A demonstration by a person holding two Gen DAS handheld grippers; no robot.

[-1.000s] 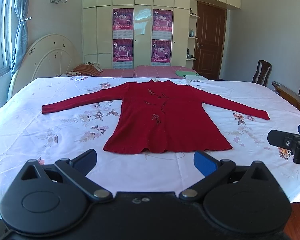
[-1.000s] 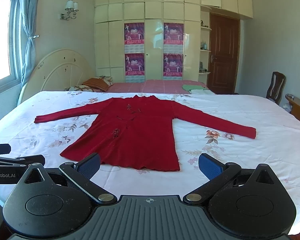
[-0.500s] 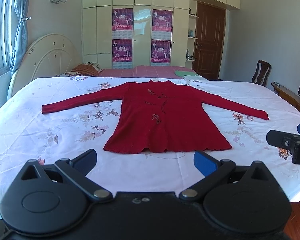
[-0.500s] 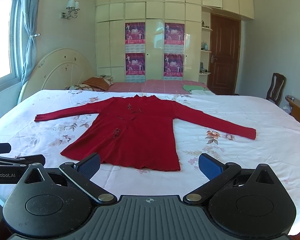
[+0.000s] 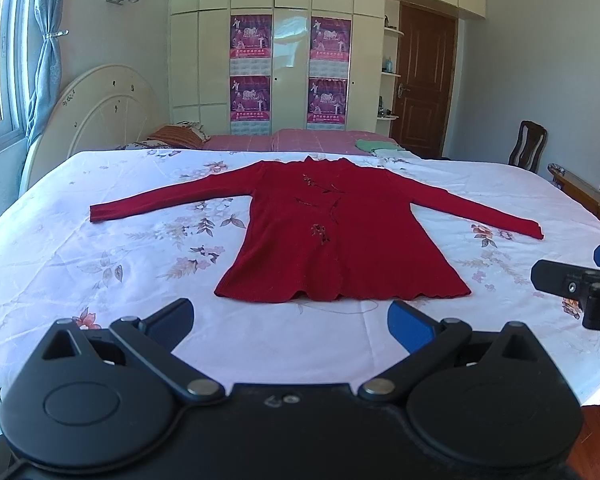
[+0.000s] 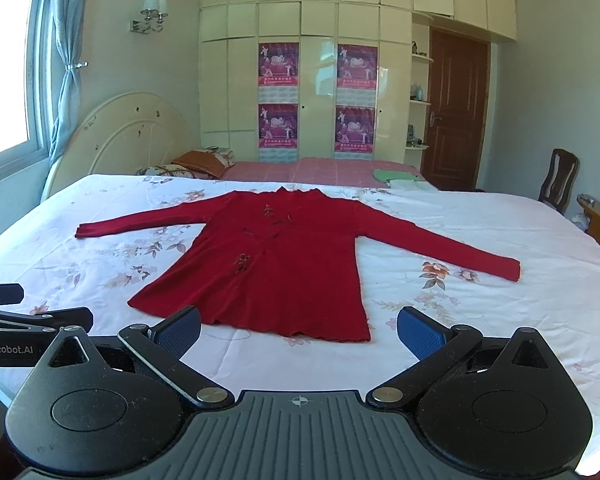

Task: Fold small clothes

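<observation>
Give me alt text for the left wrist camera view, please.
A red long-sleeved top lies flat, sleeves spread, on a floral white bedsheet. The open left gripper hovers near its hem, empty; the right gripper shows at the right edge.

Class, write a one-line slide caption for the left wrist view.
Open left gripper poised before a red long-sleeved top spread flat, sleeves out, on a floral bedsheet.

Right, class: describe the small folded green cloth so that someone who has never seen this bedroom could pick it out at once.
Start at the large bed with the white floral sheet, then look past the spread-out dark red long-sleeved top to the pink blanket at the far edge. The small folded green cloth lies at that blanket's right end, the only green item there.
</observation>
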